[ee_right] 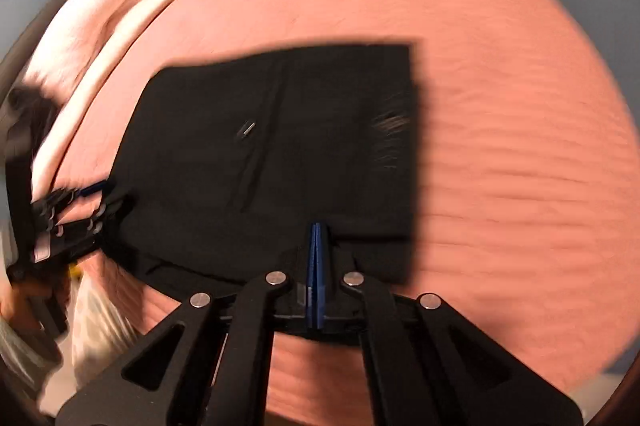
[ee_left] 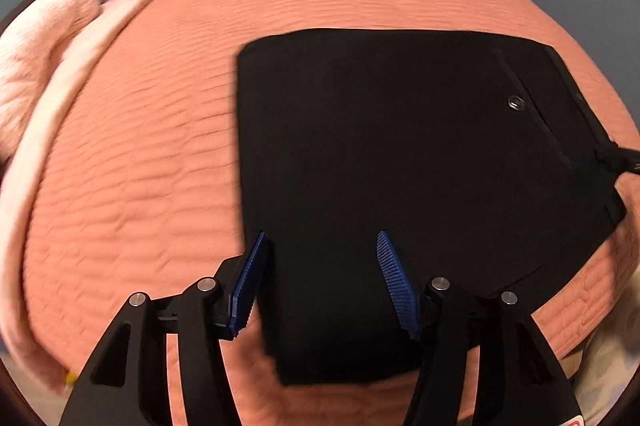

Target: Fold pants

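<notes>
lying flat on bed [ee_left: 160,145], folded black pants [ee_left: 400,153], waistband toward right | left hand-held gripper [ee_left: 320,258] spread wide above near edge | right hand-held gripper [ee_right: 317,258] pinching pants edge

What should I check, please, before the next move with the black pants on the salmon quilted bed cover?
1. Left gripper open above the black fabric pants: ok.
2. Right gripper shut: ok; fabric between its pads: cannot tell.
3. Pants folded into a compact block, edges straight: ok.
4. Pants lying fully on the salmon quilted bed cover: ok.
5. Small metal button on top, uncovered: ok.
6. Right wrist view sharp enough to judge: not ok, blurred.
</notes>
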`<state>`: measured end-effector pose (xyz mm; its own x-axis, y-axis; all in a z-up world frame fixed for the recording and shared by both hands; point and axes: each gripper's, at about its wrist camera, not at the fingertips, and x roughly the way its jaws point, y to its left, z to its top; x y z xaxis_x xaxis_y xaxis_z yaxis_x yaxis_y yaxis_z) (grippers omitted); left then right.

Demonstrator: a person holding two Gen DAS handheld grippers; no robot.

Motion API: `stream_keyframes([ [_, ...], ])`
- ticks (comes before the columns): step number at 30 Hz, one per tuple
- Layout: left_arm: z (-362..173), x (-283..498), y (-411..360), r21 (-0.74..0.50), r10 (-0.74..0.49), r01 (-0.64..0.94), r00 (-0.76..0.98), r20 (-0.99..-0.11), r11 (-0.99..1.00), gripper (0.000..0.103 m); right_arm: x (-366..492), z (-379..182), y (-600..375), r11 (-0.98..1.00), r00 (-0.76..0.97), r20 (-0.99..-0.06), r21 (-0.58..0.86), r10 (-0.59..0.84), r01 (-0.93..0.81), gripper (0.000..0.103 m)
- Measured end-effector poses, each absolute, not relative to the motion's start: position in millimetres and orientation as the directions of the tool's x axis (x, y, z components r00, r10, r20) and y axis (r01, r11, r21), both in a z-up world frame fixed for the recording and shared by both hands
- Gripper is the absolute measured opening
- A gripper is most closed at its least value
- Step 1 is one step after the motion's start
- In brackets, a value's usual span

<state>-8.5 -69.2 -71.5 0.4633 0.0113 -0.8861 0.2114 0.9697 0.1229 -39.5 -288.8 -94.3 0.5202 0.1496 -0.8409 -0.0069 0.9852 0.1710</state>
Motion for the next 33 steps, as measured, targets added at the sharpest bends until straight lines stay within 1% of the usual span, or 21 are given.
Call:
stream_keyframes([
  [3, -57.6, -15.1, -80.4, 0.065, -0.04, 0.199, 0.48, -0.876, 0.978, 0.057, -44.7, -104.4, -266.3, 0.976, 0.472, -0.855, 0.17, 0.215, -0.138, 0.005],
  [5, -75.7, 3.3, -80.2, 0.121, 0.009, 0.233, 0.431, -0.902, 0.965, 0.06, -47.9, -132.9, -267.2, 0.983, 0.406, -0.9, 0.113, 0.162, -0.142, 0.002],
  [6, -78.2, 2.2, -75.2, 0.127, 0.002, 0.242, 0.457, -0.89, 0.962, 0.06, -53.7, -140.6, -285.4, 0.976, 0.396, -0.892, 0.191, 0.217, -0.104, 0.0],
  [7, -77.1, -3.5, -69.8, 0.145, 0.024, 0.231, 0.458, -0.889, 0.962, 0.06, -59.3, -136.1, -301.3, 0.965, 0.403, -0.879, 0.259, 0.256, -0.047, 0.0],
  [8, -68.4, -11.8, -58.5, 0.154, 0.047, 0.205, 0.451, -0.891, 0.966, 0.06, -64.6, -127.0, -309.8, 0.971, 0.414, -0.885, 0.239, 0.215, 0.007, 0.0],
  [9, -59.4, -13.0, -49.5, 0.153, 0.062, 0.166, 0.455, -0.888, 0.974, 0.057, -67.0, -118.0, -310.0, 0.981, 0.435, -0.885, 0.191, 0.166, 0.016, 0.005],
  [10, -50.8, -13.5, -43.7, 0.145, 0.066, 0.134, 0.469, -0.881, 0.98, 0.056, -68.2, -102.7, -306.8, 0.986, 0.476, -0.867, 0.164, 0.148, -0.007, 0.006],
  [12, -33.8, -14.9, -53.2, 0.09, 0.014, 0.123, 0.515, -0.857, 0.988, 0.057, -69.2, -89.6, -303.8, 0.976, 0.505, -0.839, 0.213, 0.203, -0.039, 0.005],
  [14, -27.8, 2.2, -75.3, 0.092, -0.018, 0.175, 0.544, -0.839, 0.98, 0.057, -39.0, -77.3, -286.3, 0.962, 0.539, -0.801, 0.262, 0.259, -0.073, 0.005],
  [17, -37.9, 47.9, -92.0, 0.103, -0.007, 0.182, 0.521, -0.854, 0.978, 0.057, 16.7, -69.3, -280.0, 0.969, 0.559, -0.793, 0.226, 0.243, -0.101, 0.005],
  [20, -36.5, 88.0, -90.4, 0.086, -0.008, 0.146, 0.547, -0.837, 0.986, 0.058, 69.3, -79.8, -270.7, 0.972, 0.531, -0.814, 0.208, 0.236, -0.113, 0.005],
  [21, -49.2, 113.4, -91.5, 0.119, 0.019, 0.154, 0.534, -0.845, 0.981, 0.059, 85.7, -86.4, -254.9, 0.97, 0.501, -0.83, 0.214, 0.245, -0.119, 0.006],
  [23, -65.8, 112.2, -103.4, 0.174, 0.078, 0.162, 0.476, -0.876, 0.971, 0.06, 95.9, -105.3, -234.1, 0.972, 0.447, -0.864, 0.184, 0.231, -0.148, 0.005],
  [24, -79.5, 121.4, -102.7, 0.166, 0.074, 0.169, 0.449, -0.891, 0.972, 0.065, 100.3, -113.2, -225.1, 0.969, 0.433, -0.872, 0.162, 0.229, -0.186, 0.005],
  [25, -82.4, 119.1, -98.1, 0.155, 0.065, 0.165, 0.451, -0.89, 0.974, 0.069, 102.3, -121.5, -223.3, 0.973, 0.43, -0.883, 0.109, 0.188, -0.203, 0.001],
  [26, -80.4, 121.8, -91.5, 0.154, 0.067, 0.154, 0.462, -0.884, 0.976, 0.082, 117.8, -121.1, -211.0, 0.976, 0.424, -0.89, 0.093, 0.17, -0.197, 0.0],
  [27, -82.2, 121.7, -84.0, 0.152, 0.063, 0.158, 0.461, -0.885, 0.976, 0.085, 122.5, -121.5, -228.8, 0.974, 0.421, -0.881, 0.169, 0.217, -0.149, 0.0],
  [28, -77.3, 124.5, -73.1, 0.146, 0.065, 0.14, 0.466, -0.883, 0.979, 0.084, 118.8, -115.9, -251.2, 0.968, 0.439, -0.865, 0.241, 0.244, -0.063, 0.0],
  [29, -75.6, 133.2, -69.4, 0.175, 0.103, 0.104, 0.486, -0.868, 0.979, 0.077, 112.7, -108.6, -262.3, 0.973, 0.463, -0.861, 0.23, 0.208, -0.009, 0.0],
  [30, -66.5, 130.0, -59.8, 0.199, 0.133, 0.074, 0.518, -0.845, 0.977, 0.077, 99.0, -97.1, -269.0, 0.983, 0.505, -0.851, 0.183, 0.145, 0.025, 0.006],
  [33, -50.7, 106.1, -50.6, 0.066, 0.001, 0.103, 0.535, -0.845, 0.992, 0.077, 60.5, -91.8, -257.5, 0.968, 0.48, -0.841, 0.233, 0.25, -0.095, 0.006],
])
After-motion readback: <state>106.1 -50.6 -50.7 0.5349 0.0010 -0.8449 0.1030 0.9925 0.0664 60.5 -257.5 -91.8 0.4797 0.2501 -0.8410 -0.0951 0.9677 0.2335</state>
